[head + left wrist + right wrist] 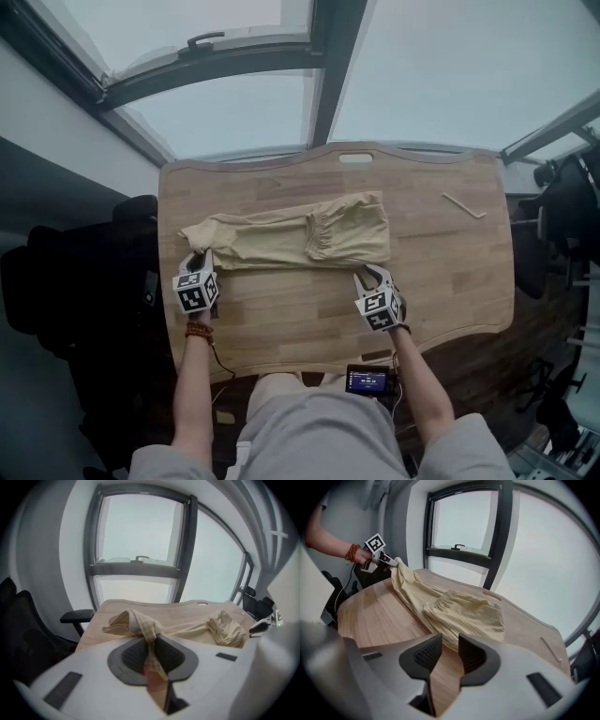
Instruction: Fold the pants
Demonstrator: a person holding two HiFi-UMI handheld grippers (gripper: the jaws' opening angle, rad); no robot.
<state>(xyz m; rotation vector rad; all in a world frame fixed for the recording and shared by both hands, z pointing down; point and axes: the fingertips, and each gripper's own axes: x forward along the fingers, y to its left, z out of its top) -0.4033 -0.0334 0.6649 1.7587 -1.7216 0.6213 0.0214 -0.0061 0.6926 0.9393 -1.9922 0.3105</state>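
Tan pants lie folded lengthwise across the wooden table, waistband to the right, legs running left. My left gripper is at the leg ends, and in the left gripper view the left gripper is shut on a bunched strip of the pants, lifted off the table. My right gripper sits at the near right corner of the pants. In the right gripper view the right gripper stands open over bare wood, with the edge of the pants just beyond the tips. The left gripper shows there too, holding cloth.
A thin pale stick lies at the table's far right. The far edge has a handle slot. Black office chairs stand left and right of the table. A small screen device sits at the near edge.
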